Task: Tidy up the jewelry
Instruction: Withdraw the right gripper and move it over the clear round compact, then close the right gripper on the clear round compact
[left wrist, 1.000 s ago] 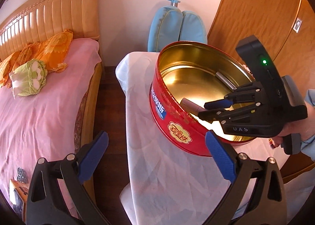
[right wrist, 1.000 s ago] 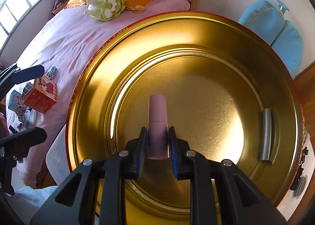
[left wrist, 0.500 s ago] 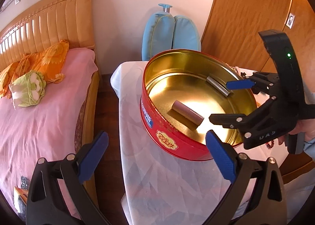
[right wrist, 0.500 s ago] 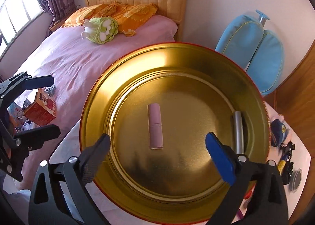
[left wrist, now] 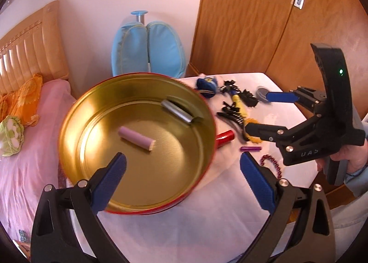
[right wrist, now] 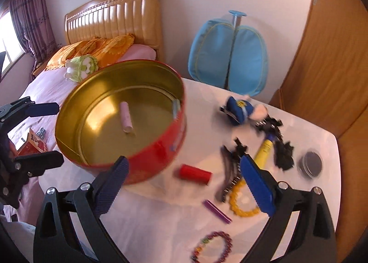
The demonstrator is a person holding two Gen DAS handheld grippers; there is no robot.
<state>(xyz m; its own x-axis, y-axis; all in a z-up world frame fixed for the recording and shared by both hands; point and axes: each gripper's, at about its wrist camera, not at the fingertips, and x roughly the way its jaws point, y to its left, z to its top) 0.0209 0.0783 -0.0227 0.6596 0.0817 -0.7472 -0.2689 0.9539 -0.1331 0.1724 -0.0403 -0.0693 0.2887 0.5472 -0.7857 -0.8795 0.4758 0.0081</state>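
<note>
We are holding both tongs wide apart and empty. The right tongs (right wrist: 184, 184) have just been opening: a second ago their pads were clamped on the pale pink cylindrical tube (left wrist: 137, 139); now that tube is lying loose on the gold floor of the round red tin (left wrist: 69, 122), well behind them. Near the tin's far wall a silver metal tube (left wrist: 177, 112) is lying as before. We are now looking past the tin to the white-covered tabletop (right wrist: 161, 217): between the right tongs' pads are lying a red cylinder (right wrist: 195, 174), a purple stick (right wrist: 216, 212), a yellow bead bracelet (right wrist: 241, 205) and black hair clips (right wrist: 232, 171), with a dark red bead bracelet (right wrist: 212, 249) nearest us. The left tongs (left wrist: 182, 182) are hovering over the tin's near rim, whereas earlier they were standing off beside it.
</note>
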